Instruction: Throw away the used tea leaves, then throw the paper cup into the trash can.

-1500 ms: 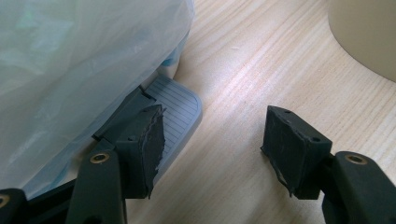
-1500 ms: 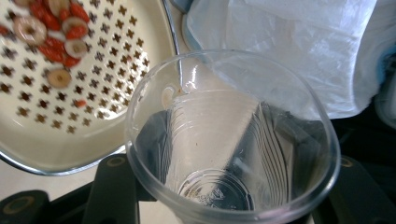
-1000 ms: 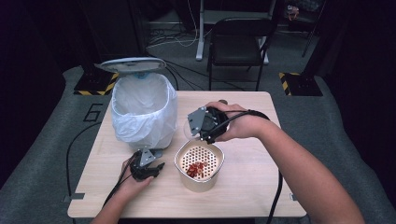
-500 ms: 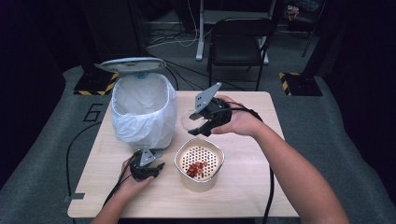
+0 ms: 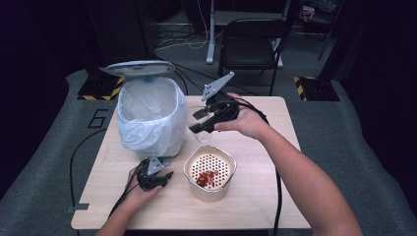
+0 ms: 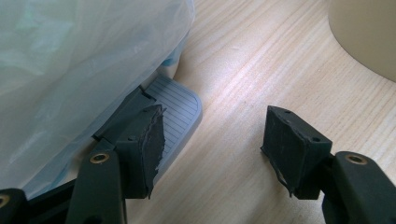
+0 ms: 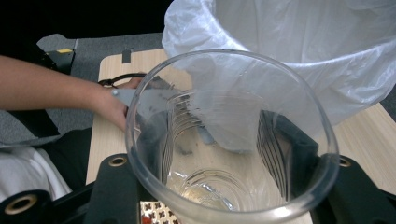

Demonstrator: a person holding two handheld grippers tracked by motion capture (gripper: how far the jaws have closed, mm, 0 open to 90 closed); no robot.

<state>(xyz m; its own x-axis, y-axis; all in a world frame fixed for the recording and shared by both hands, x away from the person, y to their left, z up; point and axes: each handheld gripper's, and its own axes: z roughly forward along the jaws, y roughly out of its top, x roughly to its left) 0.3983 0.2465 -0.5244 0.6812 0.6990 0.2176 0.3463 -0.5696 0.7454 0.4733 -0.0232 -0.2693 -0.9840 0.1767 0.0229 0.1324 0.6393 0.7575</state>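
- Left hand-held gripper (image 5: pixel 156 178): resting near the desk's front edge, jaws released, one pad pressing the bin pedal (image 6: pixel 175 106); slipping off risking the lid (image 5: pixel 136 68) dropping.
- Strainer bowl (image 5: pixel 210 171): sitting just beside, toward the front, red scraps inside.
- Right hand-held gripper (image 5: pixel 200 121): clenched around the clear glass (image 7: pixel 232 140), hovering mid-desk beside the lined bin (image 5: pixel 150 114); smooth wall risking sliding, tilting, or knocking the liner.

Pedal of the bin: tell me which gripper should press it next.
Left. The left gripper sits open at the pedal, one jaw over it; the right gripper holds the glass.
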